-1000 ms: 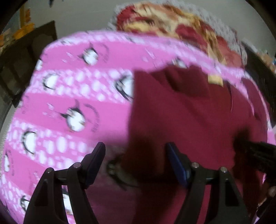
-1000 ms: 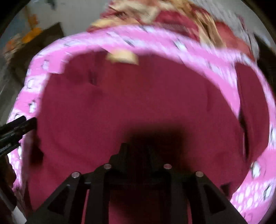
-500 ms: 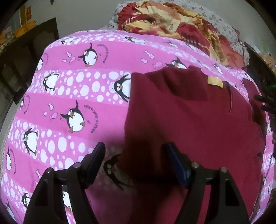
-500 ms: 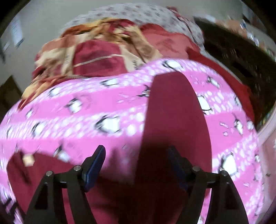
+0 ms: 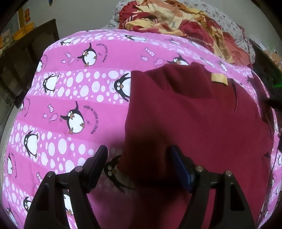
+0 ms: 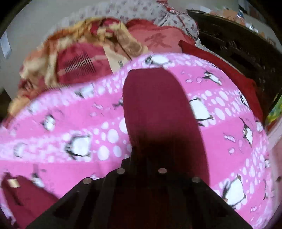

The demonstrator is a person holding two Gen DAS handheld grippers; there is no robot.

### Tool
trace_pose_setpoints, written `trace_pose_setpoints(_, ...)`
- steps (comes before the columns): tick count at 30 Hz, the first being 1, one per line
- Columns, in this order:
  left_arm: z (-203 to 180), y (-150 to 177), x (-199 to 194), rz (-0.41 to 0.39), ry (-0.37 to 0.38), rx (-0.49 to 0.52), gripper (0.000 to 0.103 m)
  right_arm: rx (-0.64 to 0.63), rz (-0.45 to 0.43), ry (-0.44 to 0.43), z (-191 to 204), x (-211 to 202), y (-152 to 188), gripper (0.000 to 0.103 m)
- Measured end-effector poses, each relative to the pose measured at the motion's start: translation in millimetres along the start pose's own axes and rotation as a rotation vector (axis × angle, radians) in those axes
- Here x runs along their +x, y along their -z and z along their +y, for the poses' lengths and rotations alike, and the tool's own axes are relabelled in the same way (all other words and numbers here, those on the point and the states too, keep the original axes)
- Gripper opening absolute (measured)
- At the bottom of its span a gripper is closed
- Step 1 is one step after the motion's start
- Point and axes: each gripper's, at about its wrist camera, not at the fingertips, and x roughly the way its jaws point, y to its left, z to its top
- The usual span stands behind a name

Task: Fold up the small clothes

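A dark red shirt [image 5: 193, 119] lies on the pink penguin bedsheet [image 5: 79, 91], its left side folded in, a yellow neck label [image 5: 219, 78] at its far edge. My left gripper [image 5: 139, 167] is open and empty, hovering over the shirt's near left edge. In the right wrist view the shirt's right sleeve [image 6: 158, 109] stretches away across the sheet [image 6: 70, 123]. My right gripper [image 6: 141, 169] is shut on the near part of this sleeve; the fingertips are dark and hard to make out. The label also shows at lower left [image 6: 13, 183].
A crumpled red and yellow blanket [image 5: 176, 19] and a grey patterned pillow [image 6: 123, 15] lie at the head of the bed. Dark wooden furniture stands at the left [image 5: 26, 52] and right [image 6: 238, 44]. A red cloth [image 6: 229, 74] lies along the bed's right edge.
My right gripper left the shirt's body, swung to the right sleeve, opened, then shut on the sleeve. My left gripper stayed open and barely moved.
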Motion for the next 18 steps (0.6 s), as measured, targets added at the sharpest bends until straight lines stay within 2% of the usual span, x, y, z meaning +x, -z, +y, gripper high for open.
trace_pose_setpoints(3, 0, 1, -7, -0.013, 0.006, -0.005, 0.073, 0.046, 0.000, -0.105, -11, -24, 6, 0.008)
trace_pose_setpoints(4, 0, 1, -9, -0.016, 0.007, -0.006, 0.073, 0.048, 0.004, -0.157, -12, -35, 11, 0.008)
trace_pose_setpoints(6, 0, 1, -15, -0.026, 0.009, -0.008, 0.073, 0.016, -0.001, -0.209, -4, -53, 17, 0.008)
trace_pose_setpoints(9, -1, 1, -25, -0.044, 0.012, -0.013, 0.073, -0.065, -0.007, -0.303, 17, -87, 29, 0.008)
trace_pose_setpoints(13, -1, 1, -37, -0.066, 0.020, -0.025, 0.073, -0.186, -0.005, -0.466, 64, -140, 56, 0.008)
trace_pose_setpoints(16, 0, 2, -43, -0.074, 0.037, -0.043, 0.073, -0.269, 0.023, -0.579, 98, -161, 84, 0.008)
trace_pose_setpoints(18, 0, 2, -44, -0.071, 0.044, -0.050, 0.073, -0.311, 0.062, -0.611, 117, -160, 106, 0.008)
